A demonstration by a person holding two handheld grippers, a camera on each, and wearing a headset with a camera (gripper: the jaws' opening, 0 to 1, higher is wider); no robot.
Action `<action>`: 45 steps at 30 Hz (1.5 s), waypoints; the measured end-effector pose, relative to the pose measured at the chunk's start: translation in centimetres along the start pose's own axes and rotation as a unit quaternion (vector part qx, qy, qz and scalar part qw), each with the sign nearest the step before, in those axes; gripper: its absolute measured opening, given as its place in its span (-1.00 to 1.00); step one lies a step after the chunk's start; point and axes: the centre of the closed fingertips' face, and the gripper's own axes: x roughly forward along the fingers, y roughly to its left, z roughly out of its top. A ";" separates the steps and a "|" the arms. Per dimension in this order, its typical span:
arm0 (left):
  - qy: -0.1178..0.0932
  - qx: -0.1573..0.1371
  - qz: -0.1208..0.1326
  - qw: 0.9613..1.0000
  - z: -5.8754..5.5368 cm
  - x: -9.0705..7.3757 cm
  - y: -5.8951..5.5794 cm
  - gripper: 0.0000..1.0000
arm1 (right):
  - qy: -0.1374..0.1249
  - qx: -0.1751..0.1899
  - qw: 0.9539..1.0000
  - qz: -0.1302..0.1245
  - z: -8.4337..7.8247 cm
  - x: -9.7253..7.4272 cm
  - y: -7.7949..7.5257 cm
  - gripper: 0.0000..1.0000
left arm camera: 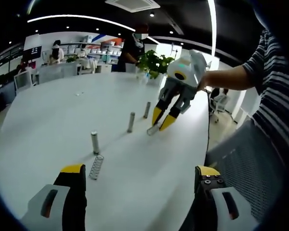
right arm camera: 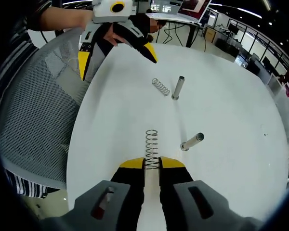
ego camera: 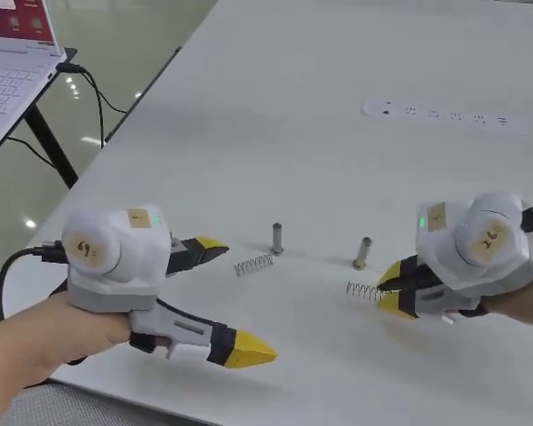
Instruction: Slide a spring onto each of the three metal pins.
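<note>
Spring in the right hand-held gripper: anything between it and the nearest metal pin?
Nothing visible. The coiled metal spring held in the right hand-held gripper has only bare white table between it and the nearest short grey metal pin. A second loose spring lies farther off, beside another pin.

The near end of one spring (right arm camera: 151,142) is lost between the tips of the right gripper (right arm camera: 152,163), so how much is clamped I can't tell. In the left gripper view that spring is just a blur. The laptop (ego camera: 9,80) is cut off at the top left, and the sockets on the power strip (ego camera: 449,116) near the far edge of the worktop (ego camera: 338,71) are too small to read.
</note>
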 end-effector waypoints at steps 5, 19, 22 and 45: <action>0.005 -0.011 -0.036 0.999 -0.2 0.6 -1.5 0.54 | -0.005 -0.002 1.000 -0.002 0.3 -1.0 0.6 -0.84; -0.034 0.014 -0.071 0.997 2.7 4.2 -3.1 0.14 | -0.023 -0.013 1.000 0.002 1.8 -2.0 2.1 -0.84; -0.045 0.015 -0.086 0.995 3.2 4.9 -3.8 0.05 | -0.026 -0.015 1.000 0.003 1.9 -2.2 2.4 -0.84; -0.079 0.050 -0.142 0.985 5.4 7.1 -6.5 -0.69 | -0.047 -0.033 0.998 0.007 3.4 -3.4 3.5 -0.84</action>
